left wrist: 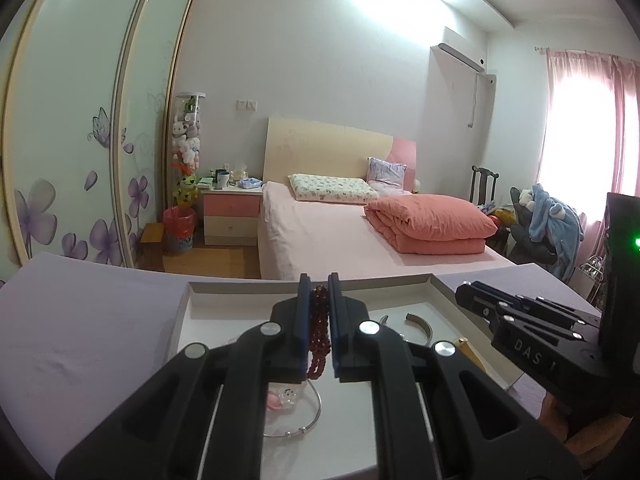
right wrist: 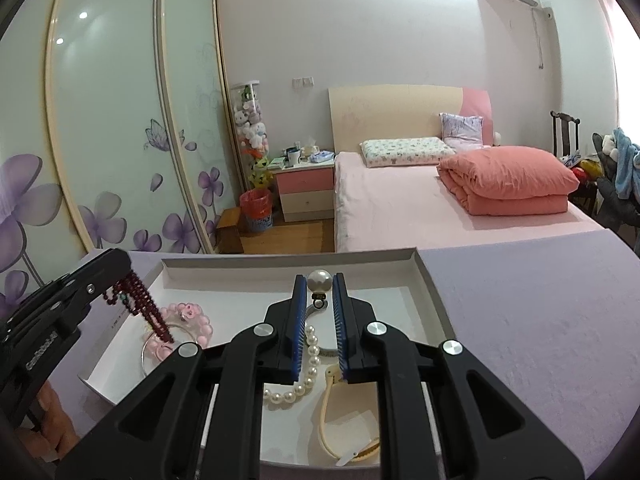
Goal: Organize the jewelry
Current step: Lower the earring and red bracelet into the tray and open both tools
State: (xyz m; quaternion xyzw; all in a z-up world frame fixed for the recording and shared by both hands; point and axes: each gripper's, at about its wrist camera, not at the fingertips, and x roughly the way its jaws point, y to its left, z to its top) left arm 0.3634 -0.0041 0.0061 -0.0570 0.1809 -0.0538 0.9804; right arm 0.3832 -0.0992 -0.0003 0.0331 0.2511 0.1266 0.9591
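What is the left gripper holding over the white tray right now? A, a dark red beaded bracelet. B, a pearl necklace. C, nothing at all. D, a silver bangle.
A: the left gripper is shut on the dark red beaded bracelet, whose strands hang from its tips above the white tray.

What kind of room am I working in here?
A bedroom, most likely in a home. A made bed with a folded pink quilt stands behind the work surface, a pink bedside cabinet beside it, and a sliding wardrobe with flower-printed doors along the left wall.
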